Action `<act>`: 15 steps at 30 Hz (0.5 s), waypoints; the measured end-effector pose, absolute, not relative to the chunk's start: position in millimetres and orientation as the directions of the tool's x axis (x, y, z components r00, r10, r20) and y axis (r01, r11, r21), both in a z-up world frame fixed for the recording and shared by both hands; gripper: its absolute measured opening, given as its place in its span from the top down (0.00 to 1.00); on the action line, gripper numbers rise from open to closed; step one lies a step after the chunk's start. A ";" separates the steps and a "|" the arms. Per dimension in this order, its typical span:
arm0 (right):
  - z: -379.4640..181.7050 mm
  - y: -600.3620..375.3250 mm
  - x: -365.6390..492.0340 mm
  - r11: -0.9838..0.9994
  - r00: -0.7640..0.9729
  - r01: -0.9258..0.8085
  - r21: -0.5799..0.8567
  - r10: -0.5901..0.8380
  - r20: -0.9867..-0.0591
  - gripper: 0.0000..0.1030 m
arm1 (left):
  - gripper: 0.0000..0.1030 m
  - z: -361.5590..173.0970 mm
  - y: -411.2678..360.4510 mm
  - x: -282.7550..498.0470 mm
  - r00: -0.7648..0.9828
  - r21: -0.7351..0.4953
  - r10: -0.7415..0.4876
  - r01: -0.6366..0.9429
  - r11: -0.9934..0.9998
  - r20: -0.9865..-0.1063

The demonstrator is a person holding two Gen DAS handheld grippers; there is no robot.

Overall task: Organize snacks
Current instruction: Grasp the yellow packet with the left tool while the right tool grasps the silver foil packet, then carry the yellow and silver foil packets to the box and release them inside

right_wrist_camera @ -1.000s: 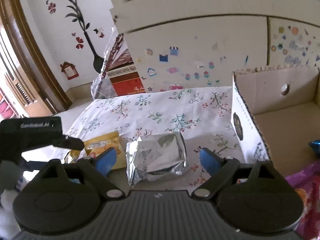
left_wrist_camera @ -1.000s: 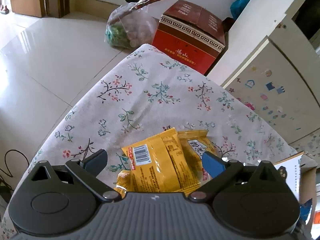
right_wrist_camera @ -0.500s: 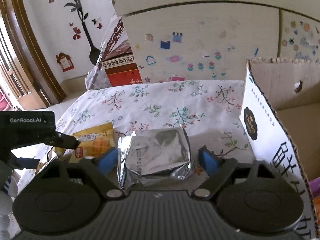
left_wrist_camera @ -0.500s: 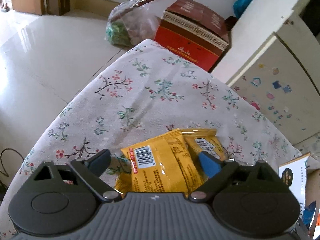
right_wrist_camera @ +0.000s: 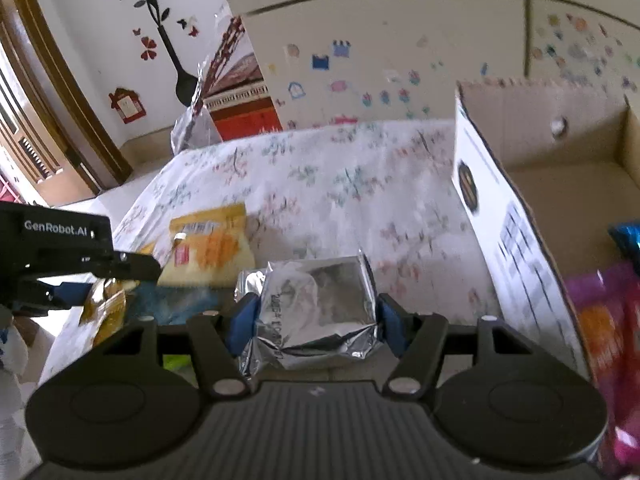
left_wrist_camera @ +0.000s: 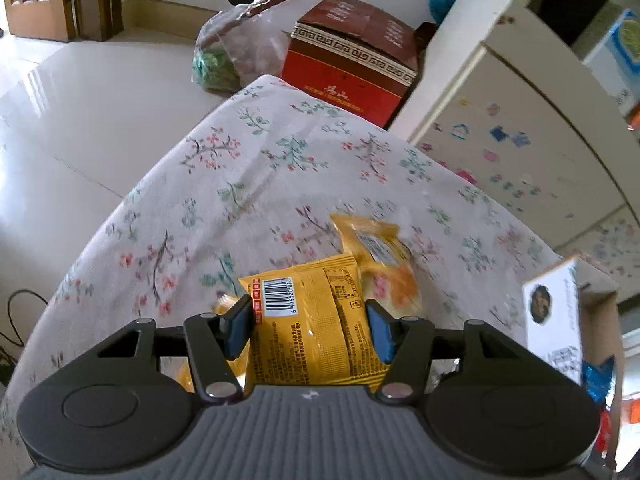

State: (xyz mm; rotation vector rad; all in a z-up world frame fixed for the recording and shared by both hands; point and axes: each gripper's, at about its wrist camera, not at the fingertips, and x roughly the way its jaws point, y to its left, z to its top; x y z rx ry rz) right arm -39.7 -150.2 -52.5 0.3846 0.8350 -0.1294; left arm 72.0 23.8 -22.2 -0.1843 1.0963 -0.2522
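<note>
My left gripper (left_wrist_camera: 307, 326) is shut on a yellow snack packet (left_wrist_camera: 308, 320) with a barcode, held just above the floral tablecloth (left_wrist_camera: 280, 168). A second yellow packet (left_wrist_camera: 380, 256) lies on the cloth just beyond it and also shows in the right wrist view (right_wrist_camera: 210, 244). My right gripper (right_wrist_camera: 316, 320) is shut on a silver foil packet (right_wrist_camera: 316, 308), left of the cardboard box (right_wrist_camera: 500, 216). The left gripper (right_wrist_camera: 60, 256) shows at the left of the right wrist view.
The open cardboard box (left_wrist_camera: 560, 312) stands at the table's right and holds pink (right_wrist_camera: 600, 320) and blue (right_wrist_camera: 628, 236) packets. A red carton (left_wrist_camera: 352, 64) and a plastic bag (left_wrist_camera: 232, 56) sit beyond the table's far edge. A stickered cabinet (right_wrist_camera: 400, 40) stands behind.
Both grippers have closed from open: the left onto the barcode yellow packet, the right onto the silver foil packet. Both have lifted slightly, and the right one has moved toward the box.
</note>
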 end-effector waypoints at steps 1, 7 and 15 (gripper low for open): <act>-50.0 -150.1 -45.8 0.924 0.661 0.262 0.279 0.038 -0.750 0.38 | 0.38 -19.7 23.3 66.2 0.434 -0.273 -0.295 0.115 0.955 -0.851; -32.9 -155.0 -81.5 0.909 0.630 0.285 0.303 0.061 -0.775 0.38 | 0.38 -6.9 24.3 27.1 0.424 -0.306 -0.335 0.136 0.942 -0.842; -4.1 -153.5 -126.3 0.909 0.646 0.252 0.332 0.097 -0.757 0.38 | 0.38 -5.5 29.6 -5.0 0.406 -0.326 -0.355 0.141 0.935 -0.842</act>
